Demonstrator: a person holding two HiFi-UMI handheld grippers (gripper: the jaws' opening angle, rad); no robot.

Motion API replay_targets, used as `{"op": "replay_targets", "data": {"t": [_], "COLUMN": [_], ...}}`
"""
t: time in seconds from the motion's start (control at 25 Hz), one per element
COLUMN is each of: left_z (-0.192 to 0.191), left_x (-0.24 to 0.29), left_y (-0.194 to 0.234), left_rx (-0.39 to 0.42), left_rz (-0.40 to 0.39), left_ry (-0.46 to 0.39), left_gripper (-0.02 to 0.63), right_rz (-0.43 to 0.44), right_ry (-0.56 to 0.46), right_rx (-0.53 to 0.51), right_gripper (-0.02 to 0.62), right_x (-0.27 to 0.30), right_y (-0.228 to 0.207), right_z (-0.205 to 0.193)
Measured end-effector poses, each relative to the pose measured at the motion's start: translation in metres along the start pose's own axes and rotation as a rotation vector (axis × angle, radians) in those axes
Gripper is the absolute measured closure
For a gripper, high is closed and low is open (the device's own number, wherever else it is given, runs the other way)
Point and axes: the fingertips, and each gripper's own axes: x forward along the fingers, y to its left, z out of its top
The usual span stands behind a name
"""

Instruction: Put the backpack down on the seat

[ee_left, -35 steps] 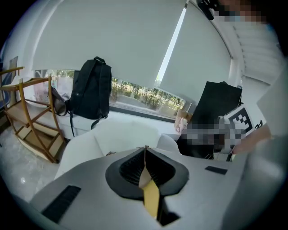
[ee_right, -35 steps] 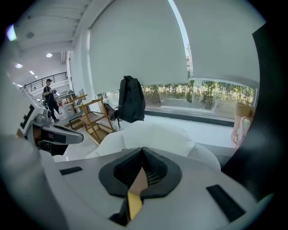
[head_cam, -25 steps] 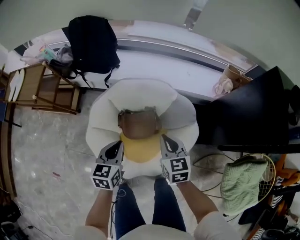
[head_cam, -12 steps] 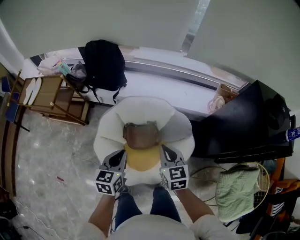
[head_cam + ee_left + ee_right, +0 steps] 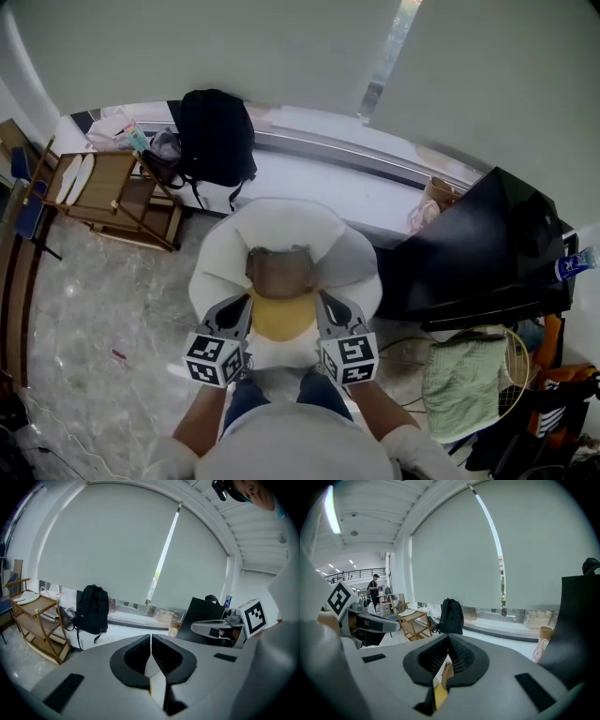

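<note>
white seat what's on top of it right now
A brown cushion and a yellow cushion lie on the white seat, covering its middle; anything beneath them cannot be seen. The black backpack stands behind, on the window ledge.

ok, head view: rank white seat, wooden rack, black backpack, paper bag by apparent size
1. white seat, though it's nearest the camera
2. wooden rack and black backpack: too close to rank
3. paper bag, clearly smallest

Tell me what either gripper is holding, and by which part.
Nothing. The left gripper and right gripper are shut and empty; the black backpack stands untouched by the window.
</note>
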Motion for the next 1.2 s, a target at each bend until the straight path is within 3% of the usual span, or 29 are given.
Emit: {"op": "replay_targets", "data": {"t": [0.96, 1.2], "left_z": [0.055, 0.064], "left_x": [-0.042, -0.048], "left_y": [-0.025, -0.026], "left_rx": [0.095, 0.096], "left_rz": [-0.031, -0.021], "left_ry": [-0.104, -0.129], "left_gripper": [0.568, 0.568], "right_rz": [-0.03, -0.016], "right_ry": [-0.117, -0.151], "right_rx": [0.003, 0.087], "right_gripper": [0.565, 0.565], "right_x": [-0.05, -0.06], "right_y": [-0.008, -0.011], "right_z": [0.051, 0.057]}}
